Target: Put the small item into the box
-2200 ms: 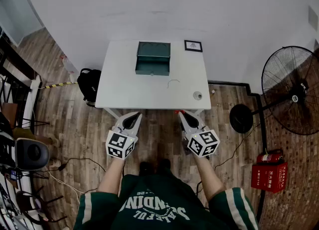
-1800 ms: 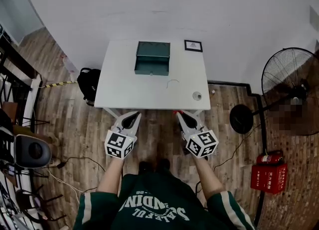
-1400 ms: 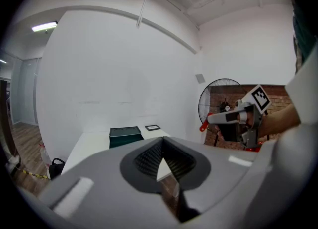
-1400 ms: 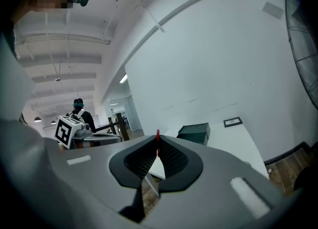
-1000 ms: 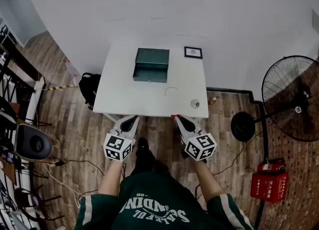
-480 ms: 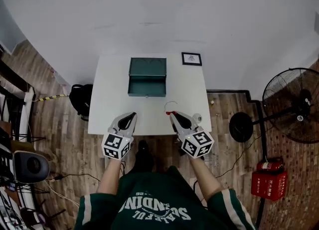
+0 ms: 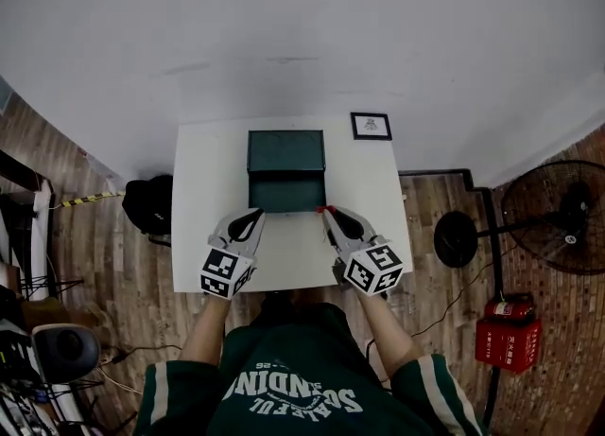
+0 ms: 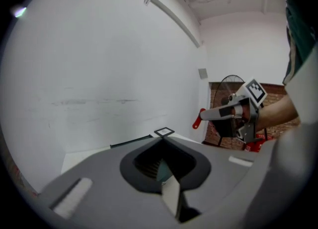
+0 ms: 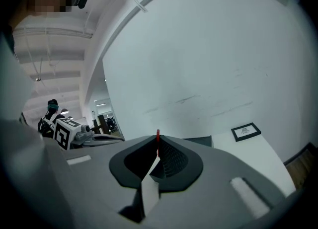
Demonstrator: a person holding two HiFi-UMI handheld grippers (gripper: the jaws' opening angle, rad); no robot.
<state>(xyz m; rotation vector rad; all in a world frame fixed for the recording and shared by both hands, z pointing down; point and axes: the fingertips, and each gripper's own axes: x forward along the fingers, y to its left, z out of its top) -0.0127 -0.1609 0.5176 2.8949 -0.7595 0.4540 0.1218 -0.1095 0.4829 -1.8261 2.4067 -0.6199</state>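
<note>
Small red item (image 7: 324, 208) is pinched at the very tip of the right gripper (image 7: 328, 212). Right gripper view shows the jaws shut on it, and only a thin red sliver (image 9: 158, 134) pokes up between the tips. Left gripper view catches it from the side as a red tab (image 8: 198, 120) sticking out in front of the right gripper.

In the head view the item sits over the near right corner of the green box (image 7: 285, 148), right at the front rim. Can't tell how high above the rim it is, or whether it's touching.

Box is open, with the lid standing up on the far side and the tray facing the person. It sits mid-table, towards the back of the white table (image 7: 203, 169).

Left gripper (image 7: 255, 217) is near the box's near left corner, with its tip just short of the front wall. Its jaws are together with nothing between them (image 8: 161, 139); only a bit of green box shows through the opening behind the tips.

The two grippers flank the box front, well apart from each other.

Small picture frame (image 7: 371, 126) lies at the far right corner of the table, clear of the box. On the floor there's a black backpack (image 7: 149, 205) to the left of the table and a fan (image 7: 558, 217) to the right.
</note>
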